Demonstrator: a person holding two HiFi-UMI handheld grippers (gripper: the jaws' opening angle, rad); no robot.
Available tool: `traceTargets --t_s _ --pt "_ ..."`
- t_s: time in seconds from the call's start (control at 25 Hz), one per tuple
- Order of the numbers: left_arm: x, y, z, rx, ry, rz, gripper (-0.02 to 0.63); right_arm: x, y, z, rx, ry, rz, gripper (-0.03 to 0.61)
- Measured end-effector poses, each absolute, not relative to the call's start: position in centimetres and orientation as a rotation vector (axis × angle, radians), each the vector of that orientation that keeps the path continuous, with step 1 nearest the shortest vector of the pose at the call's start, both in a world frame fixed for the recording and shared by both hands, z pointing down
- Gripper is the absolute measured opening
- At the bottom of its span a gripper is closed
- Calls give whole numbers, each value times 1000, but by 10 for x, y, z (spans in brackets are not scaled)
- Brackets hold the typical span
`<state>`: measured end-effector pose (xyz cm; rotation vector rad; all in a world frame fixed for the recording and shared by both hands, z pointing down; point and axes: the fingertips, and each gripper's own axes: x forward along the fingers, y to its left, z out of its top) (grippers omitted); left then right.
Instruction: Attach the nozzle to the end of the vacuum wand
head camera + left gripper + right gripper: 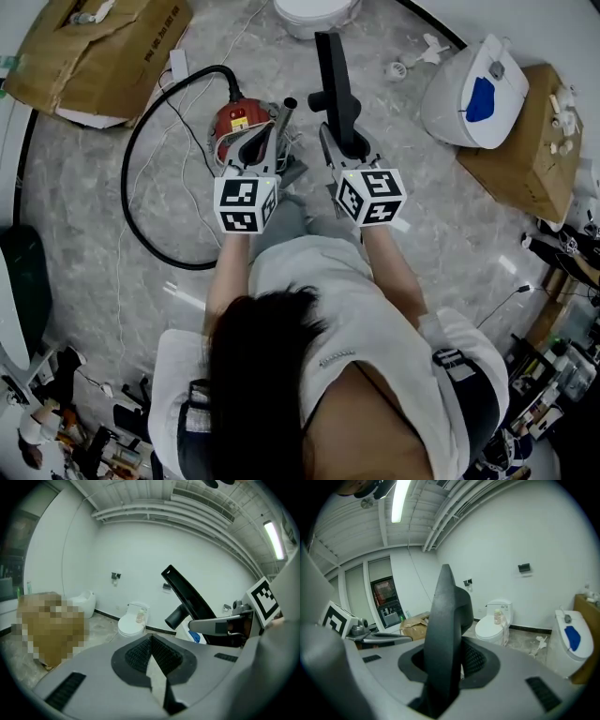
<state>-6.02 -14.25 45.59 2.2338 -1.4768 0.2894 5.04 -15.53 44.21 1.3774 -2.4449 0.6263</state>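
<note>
cardboard is seen at the far left, where a torn box [94, 42] is laid on the grey marbled floor [84, 244]. beside it a black hose [126, 169] is looped round and led to a red vacuum body [234, 120]. the left gripper [151, 639] is held just over that body, and its jaws are pressed together with nothing between them. the vacuum wand [285, 120] is seen just right of the red body, between the two grippers, with its dark end pointed away from the person. the black nozzle [334, 80] is clamped between the pads of the right gripper [446, 659] and is held apart from the wand's end, not joined to it. further right a white toilet [473, 89] is set beside a second box [534, 159].
</note>
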Motion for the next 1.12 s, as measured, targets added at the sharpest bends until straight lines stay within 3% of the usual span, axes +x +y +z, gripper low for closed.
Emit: traceTargets --t_s 0.56,0.68,0.84,1.12 --pt "-60 -155 515 2266 -1330 517 9 49 -178 443 1459 -2393 619 124" --pt "-55 -154 528 2270 -1274 571 80 49 -180 443 1469 -2390 621 124" --pt "-53 -151 546 2264 -1226 636 93 47 -182 442 1469 -2389 617 124" --pt "-43 -156 565 2247 -1171 624 190 53 -188 439 1458 -2385 596 124"
